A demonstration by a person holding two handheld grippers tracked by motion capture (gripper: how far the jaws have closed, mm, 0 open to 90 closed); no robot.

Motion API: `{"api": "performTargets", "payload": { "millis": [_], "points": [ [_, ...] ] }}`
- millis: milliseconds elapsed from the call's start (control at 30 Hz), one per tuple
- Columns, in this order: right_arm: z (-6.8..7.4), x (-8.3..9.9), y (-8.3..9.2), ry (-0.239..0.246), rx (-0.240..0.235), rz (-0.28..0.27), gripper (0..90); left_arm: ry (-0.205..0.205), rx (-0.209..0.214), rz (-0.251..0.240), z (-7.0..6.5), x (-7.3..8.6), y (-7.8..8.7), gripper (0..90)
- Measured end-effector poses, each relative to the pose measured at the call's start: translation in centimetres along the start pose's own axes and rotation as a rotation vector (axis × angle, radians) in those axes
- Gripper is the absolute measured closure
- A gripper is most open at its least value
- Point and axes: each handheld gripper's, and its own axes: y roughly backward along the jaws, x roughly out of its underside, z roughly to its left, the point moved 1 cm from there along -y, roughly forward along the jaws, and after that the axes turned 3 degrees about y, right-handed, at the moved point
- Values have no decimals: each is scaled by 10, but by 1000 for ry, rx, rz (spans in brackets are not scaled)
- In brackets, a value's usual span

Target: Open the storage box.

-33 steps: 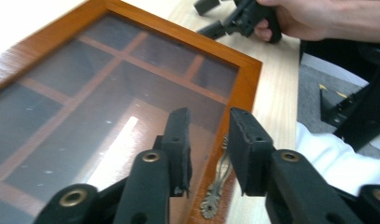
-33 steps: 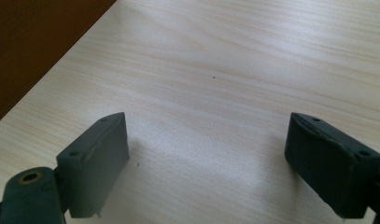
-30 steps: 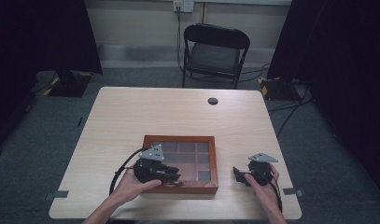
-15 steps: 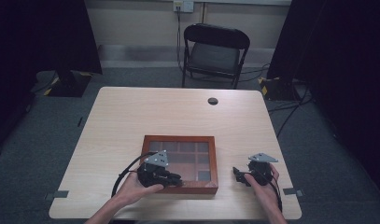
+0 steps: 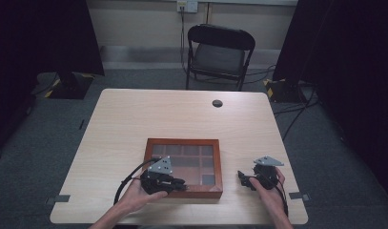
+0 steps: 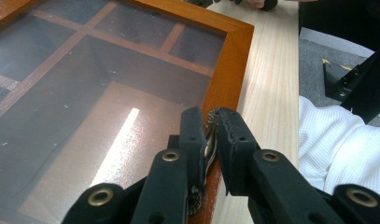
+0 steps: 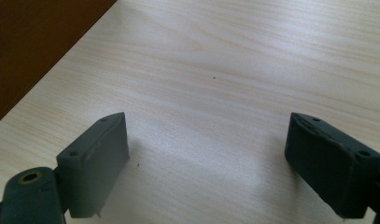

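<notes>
In a dim room hung with dark curtains on both sides, on grey carpet: a rectangular table of pale wood grain (image 5: pixel 182 119), with a black folding metal chair (image 5: pixel 220 52) behind its far edge. Black cables on the floor at the right.

Near the table's front edge, roughly central: a flat square box with a reddish-brown wooden frame (image 5: pixel 182 141), lying closed and flat. Topped by a tinted glass lid (image 6: pixel 85 84). Seen through the glass, wooden dividers marking off a grid of compartments. Contents not to be made out through the glare and reflections.

At the box's front left corner, held in the left hand (image 5: pixel 134 198): the left gripper (image 5: pixel 182 185), black, with a grey three-cornered plate on top. Jaws pressed nearly together, pinching a small metal clasp (image 6: pixel 209 140) on the frame's front rim. A white textured sleeve (image 6: pixel 337 144) close beside.

Just to the right of the box and apart from it, held low over bare tabletop in the right hand (image 5: pixel 268 191): the right gripper (image 5: pixel 241 179). Jaws spread wide, only wood grain between them.

Far across the table, near the chair: a small dark round disc (image 5: pixel 217 103).
</notes>
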Motion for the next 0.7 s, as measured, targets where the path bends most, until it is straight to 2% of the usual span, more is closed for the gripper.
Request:
{"api": "performTargets", "payload": {
  "millis": [700],
  "points": [
    [0, 0, 0, 0, 0, 0, 128, 28, 24, 17, 3, -4, 2, 811]
  ]
}}
